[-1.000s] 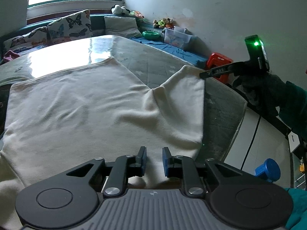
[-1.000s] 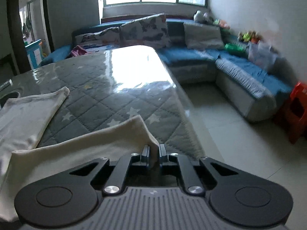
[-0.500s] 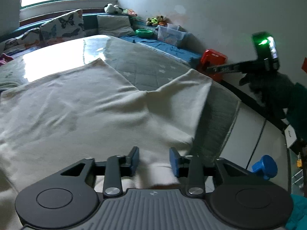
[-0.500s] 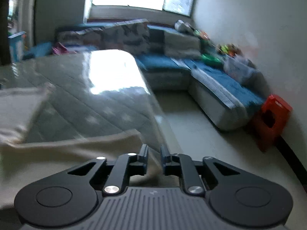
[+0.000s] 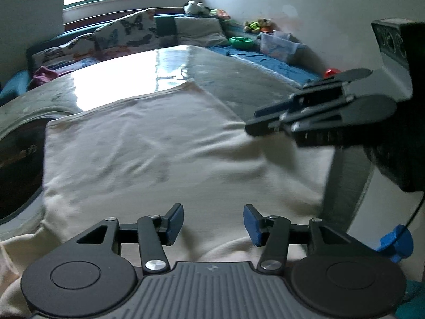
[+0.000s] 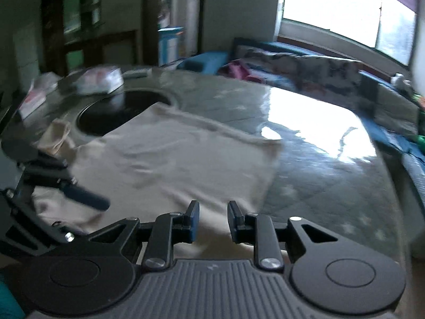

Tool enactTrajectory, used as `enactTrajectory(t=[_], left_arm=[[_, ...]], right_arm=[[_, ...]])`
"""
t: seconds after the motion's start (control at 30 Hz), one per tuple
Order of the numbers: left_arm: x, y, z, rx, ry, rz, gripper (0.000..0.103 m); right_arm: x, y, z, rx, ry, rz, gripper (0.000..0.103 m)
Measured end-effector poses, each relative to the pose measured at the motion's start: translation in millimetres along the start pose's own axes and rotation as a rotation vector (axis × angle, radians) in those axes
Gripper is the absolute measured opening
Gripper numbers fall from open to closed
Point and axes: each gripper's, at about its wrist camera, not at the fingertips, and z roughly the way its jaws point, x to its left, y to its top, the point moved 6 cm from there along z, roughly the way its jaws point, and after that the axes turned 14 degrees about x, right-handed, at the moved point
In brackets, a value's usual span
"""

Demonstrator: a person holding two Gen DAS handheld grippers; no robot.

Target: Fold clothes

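Cream-white cotton garment [image 5: 148,159], lying spread and softly wrinkled over the grey quilted star-print table cover [image 6: 318,175], one edge reaching the dark round opening [image 6: 114,111] in the table. Left gripper [image 5: 213,220] low over the near hem, blue pads wide apart, nothing held; right gripper [image 6: 213,219] beside it over the cloth, fingers parted, empty; blue sofa with butterfly cushions [image 5: 124,30] behind. A second ago the right tongs pinched a sleeve and the left were nearly closed; both have since released
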Motion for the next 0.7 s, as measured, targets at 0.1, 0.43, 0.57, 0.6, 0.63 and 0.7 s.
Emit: enactTrajectory(t=[0.1, 0.43, 0.57, 0.6, 0.63, 0.7], left_arm=[[11.5, 0.9, -0.2, 0.001, 0.017, -0.023, 0.054], [75.0, 22.6, -2.8, -0.019, 0.114, -0.126, 0.054], [106.1, 39.5, -1.7, -0.030, 0.174, -0.178, 0.054], [113.4, 43.8, -0.5, -0.032, 0.188, -0.190, 0.054], [120.7, 48.0, 1.9, -0.033, 0.201, -0.202, 0.054], [135.3, 56.3, 6.8, -0.034, 0.226, -0.225, 0.054]], right_arm=[[4.5, 0.3, 13.9, 0.041, 0.007, -0.011, 0.023], [-26.7, -1.1, 36.5, 0.129, -0.024, 0.030, 0.024], [-50.5, 15.4, 37.3, 0.106, -0.049, 0.079, 0.024], [-57.0, 20.4, 39.4, 0.099, -0.049, 0.100, 0.024], [-63.7, 25.4, 41.5, 0.093, -0.050, 0.120, 0.024], [-76.3, 35.0, 46.7, 0.083, -0.053, 0.148, 0.024]])
